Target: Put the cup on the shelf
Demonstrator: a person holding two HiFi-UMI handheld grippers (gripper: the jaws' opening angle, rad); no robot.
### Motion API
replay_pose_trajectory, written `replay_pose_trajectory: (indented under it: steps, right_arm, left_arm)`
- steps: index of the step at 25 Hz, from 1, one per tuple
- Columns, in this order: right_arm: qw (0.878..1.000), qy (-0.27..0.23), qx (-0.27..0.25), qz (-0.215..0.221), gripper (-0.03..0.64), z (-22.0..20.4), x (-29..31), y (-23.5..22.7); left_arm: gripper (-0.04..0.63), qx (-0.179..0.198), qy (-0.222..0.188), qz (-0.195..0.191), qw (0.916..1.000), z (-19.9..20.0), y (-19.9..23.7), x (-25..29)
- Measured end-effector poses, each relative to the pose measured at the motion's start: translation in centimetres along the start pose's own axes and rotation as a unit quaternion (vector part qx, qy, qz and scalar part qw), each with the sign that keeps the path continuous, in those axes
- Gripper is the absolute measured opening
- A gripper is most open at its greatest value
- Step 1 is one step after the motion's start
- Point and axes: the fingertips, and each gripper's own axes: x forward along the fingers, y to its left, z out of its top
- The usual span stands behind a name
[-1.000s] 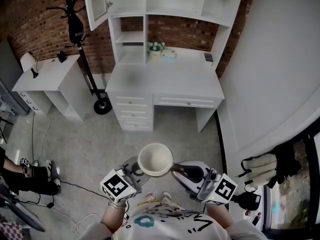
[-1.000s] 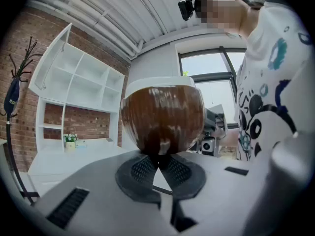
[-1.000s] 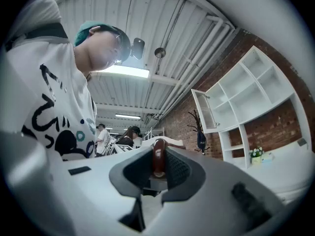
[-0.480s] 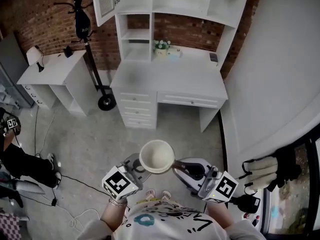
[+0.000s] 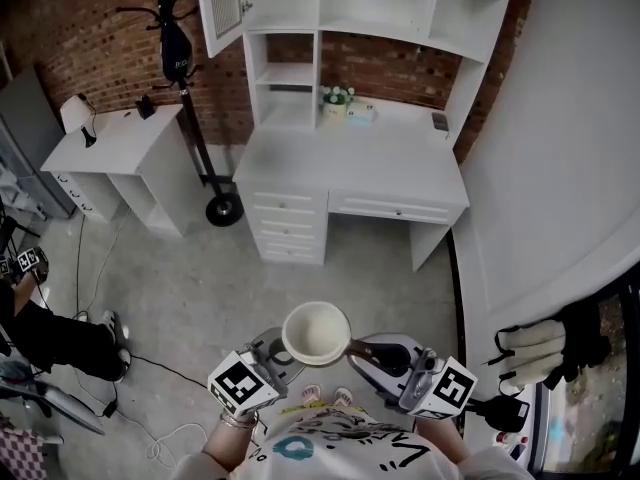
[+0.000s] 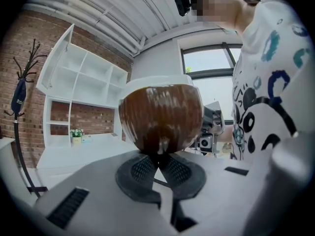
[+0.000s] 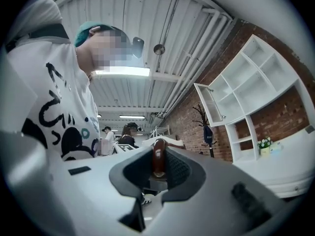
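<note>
Cup (image 5: 316, 330), round glossy brown outside, cream inside, upright mouth-up in mid-air over floor (image 5: 190, 278), well apart from white shelf (image 5: 288, 74); right hand-held gripper (image 7: 158, 165) clamped narrow on handle (image 7: 158, 154), left hand-held gripper (image 6: 157, 155) pinched onto its base.

Shelf (image 5: 365, 3) atop desk (image 5: 350, 163); cup (image 5: 316, 332) well before it.

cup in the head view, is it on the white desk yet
No, the cup is up over the floor with its handle in the right gripper, well short of the white desk.
</note>
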Motion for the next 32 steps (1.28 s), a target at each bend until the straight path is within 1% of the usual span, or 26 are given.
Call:
replay_pose_trajectory:
  steps: [4,8,10,15,18,24,32]
  right_arm:
    - [1.000,-0.005,0.007,-0.002,0.058,0.3,1.7,-0.2]
    - [1.000,-0.008,0.001,-0.002,0.058,0.5,3.6,-0.3]
    - [1.000,-0.007,-0.001,-0.002,0.058,0.2,4.5,-0.1]
    - [1.000,-0.018,0.013,-0.003,0.058,-0.4,6.0,-0.4]
    - [1.000,-0.016,0.014,0.004,0.058,-0.7,6.8,-0.9]
    - [1.000,-0.009,0.014,0.019,0.058,-1.2,7.6,-4.3]
    - [0.999,-0.009,0.004,0.044,0.058,0.1,9.4,-10.9]
  left_arm:
    - [0.015,0.029,0.000,0.001,0.9996,0.4,1.4,-1.2]
    - [0.015,0.036,-0.020,-0.001,0.9991,0.8,2.8,-2.4]
    - [0.015,0.030,-0.028,0.000,0.9992,0.6,3.3,-3.1]
    - [0.015,0.002,-0.022,0.015,0.9997,0.2,4.7,-4.1]
    - [0.015,-0.006,-0.025,0.017,0.9995,-0.2,5.5,-4.1]
    - [0.015,-0.012,-0.023,0.031,0.9992,-0.3,8.5,-2.4]
    - [0.015,-0.002,-0.023,0.053,0.9983,1.5,14.3,1.0]
